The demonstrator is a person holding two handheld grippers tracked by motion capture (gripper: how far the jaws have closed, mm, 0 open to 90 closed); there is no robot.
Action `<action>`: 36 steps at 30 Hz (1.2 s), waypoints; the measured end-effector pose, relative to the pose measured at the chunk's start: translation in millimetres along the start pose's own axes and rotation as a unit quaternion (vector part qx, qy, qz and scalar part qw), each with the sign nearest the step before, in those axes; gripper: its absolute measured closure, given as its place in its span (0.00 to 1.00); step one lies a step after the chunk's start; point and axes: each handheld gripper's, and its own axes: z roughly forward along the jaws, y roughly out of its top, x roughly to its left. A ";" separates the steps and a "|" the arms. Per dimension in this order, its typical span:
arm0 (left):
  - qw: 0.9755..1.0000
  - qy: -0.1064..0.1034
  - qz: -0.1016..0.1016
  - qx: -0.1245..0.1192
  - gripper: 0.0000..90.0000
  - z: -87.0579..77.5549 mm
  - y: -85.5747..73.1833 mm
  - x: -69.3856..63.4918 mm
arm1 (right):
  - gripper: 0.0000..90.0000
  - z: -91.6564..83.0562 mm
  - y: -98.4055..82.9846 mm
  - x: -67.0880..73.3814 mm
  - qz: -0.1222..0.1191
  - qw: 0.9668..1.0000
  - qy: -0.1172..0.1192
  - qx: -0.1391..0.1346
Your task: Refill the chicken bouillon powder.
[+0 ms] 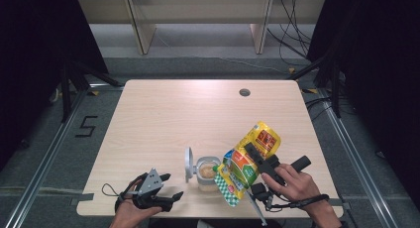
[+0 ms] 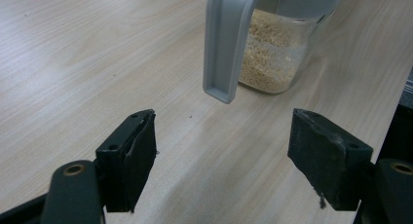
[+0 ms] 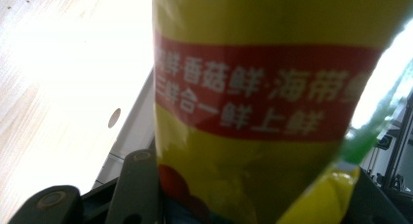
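Observation:
A clear jar point(image 1: 207, 172) with tan granules stands near the table's front edge, its grey lid point(image 1: 188, 163) hinged up on the left. My right gripper point(image 1: 253, 157) is shut on a yellow seasoning bag point(image 1: 247, 163), held tilted with its lower end over the jar. In the right gripper view the bag point(image 3: 258, 102) sits close up between the jaws, a red band of white characters across it. My left gripper point(image 1: 172, 186) rests open at the front left, left of the jar. In its own view the jaws point(image 2: 224, 160) stand wide apart before the jar point(image 2: 272, 53) and lid point(image 2: 226, 44).
The wooden table point(image 1: 168, 119) has a round cable hole point(image 1: 244, 92) at its far right. A person's hands hold both grippers at the front edge. Shelving and cables lie beyond the table on the floor.

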 end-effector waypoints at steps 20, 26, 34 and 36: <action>1.000 -0.002 -0.002 -0.001 0.28 0.2 -0.2 0.0 | 0.63 -1.6 4.6 -0.5 -0.003 1.000 0.003 -0.008; 1.000 -0.002 -0.002 -0.001 0.28 0.3 -0.2 -0.1 | 0.63 -2.0 5.2 -1.0 -0.002 1.000 0.003 -0.009; 1.000 -0.002 -0.002 -0.001 0.28 0.4 -0.1 -0.1 | 0.63 -1.0 3.8 -0.2 0.003 1.000 0.002 -0.008; 1.000 -0.003 -0.002 -0.001 0.28 0.5 -0.2 -0.2 | 0.63 -1.0 2.1 0.0 0.008 1.000 0.001 -0.007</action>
